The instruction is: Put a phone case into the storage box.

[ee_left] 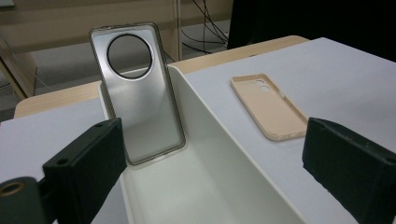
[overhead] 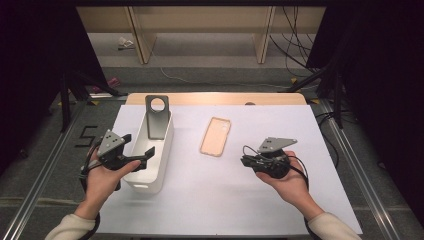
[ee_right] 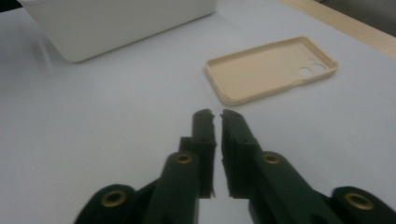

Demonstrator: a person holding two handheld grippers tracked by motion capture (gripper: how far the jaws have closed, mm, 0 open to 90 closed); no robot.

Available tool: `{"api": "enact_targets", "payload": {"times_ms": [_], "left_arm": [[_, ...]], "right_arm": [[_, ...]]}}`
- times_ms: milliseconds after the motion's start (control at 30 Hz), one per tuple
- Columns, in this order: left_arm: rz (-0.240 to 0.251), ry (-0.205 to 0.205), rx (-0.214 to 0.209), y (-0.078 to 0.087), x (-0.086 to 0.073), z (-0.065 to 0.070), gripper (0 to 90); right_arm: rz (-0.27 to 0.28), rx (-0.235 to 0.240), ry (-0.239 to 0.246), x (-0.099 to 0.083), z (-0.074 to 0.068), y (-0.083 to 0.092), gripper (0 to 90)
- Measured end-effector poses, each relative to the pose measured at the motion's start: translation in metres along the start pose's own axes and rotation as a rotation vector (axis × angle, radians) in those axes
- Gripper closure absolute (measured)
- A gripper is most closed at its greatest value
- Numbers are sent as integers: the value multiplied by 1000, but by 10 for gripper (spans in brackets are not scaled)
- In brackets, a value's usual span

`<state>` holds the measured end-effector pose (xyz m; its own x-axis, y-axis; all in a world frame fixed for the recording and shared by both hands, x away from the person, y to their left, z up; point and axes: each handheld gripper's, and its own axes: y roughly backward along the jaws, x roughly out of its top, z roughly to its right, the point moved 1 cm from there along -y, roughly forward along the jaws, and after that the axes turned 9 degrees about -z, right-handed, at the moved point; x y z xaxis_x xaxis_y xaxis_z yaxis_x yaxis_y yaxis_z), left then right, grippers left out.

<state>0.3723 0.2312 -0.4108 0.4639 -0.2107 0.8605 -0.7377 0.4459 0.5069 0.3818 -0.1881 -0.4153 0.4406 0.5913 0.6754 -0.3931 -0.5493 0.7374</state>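
A grey phone case [overhead: 157, 117] with a round camera hole leans upright against the far end wall inside a long white bin [overhead: 165, 150]. In the left gripper view the grey case [ee_left: 140, 102] stands ahead in the bin [ee_left: 219, 154]. My left gripper [overhead: 139, 145] hovers at the bin's near left rim, its jaws wide open and empty [ee_left: 212, 140]. A beige phone case [overhead: 216, 136] lies hollow side up on the white sheet, right of the bin. My right gripper [overhead: 245, 161] sits low, near and to the right of the beige case [ee_right: 266, 70], with its jaws shut on nothing [ee_right: 215, 114].
A white sheet [overhead: 240, 200] covers the table, and a wooden strip [overhead: 215, 98] shows at the far edge. Metal rails run along both sides. Cables [overhead: 295, 45] and wooden furniture legs stand on the floor beyond. The bin's outer wall [ee_right: 116, 23] lies left of the right gripper.
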Motion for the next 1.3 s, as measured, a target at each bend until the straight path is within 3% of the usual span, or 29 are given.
{"api": "enact_targets", "payload": {"times_ms": [167, 400, 700, 1000, 1300], "left_arm": [[-7, 0, 1, -1, -2, -1, 63], [-11, 2, 1, -1, -3, -2, 66], [-11, -1, -10, -2, -2, -1, 67], [-17, -3, -7, -2, -4, -2, 67], [-13, 0, -6, -2, -3, -3, 68]], "right_arm": [[-63, -1, 16, 23, 1, -27, 900], [-129, -38, 38, 52, 4, -73, 900], [-219, -89, 2, 63, 18, -117, 900], [-299, -119, -12, 58, 23, -138, 900], [-341, -130, 5, 60, 19, -142, 900]]}}
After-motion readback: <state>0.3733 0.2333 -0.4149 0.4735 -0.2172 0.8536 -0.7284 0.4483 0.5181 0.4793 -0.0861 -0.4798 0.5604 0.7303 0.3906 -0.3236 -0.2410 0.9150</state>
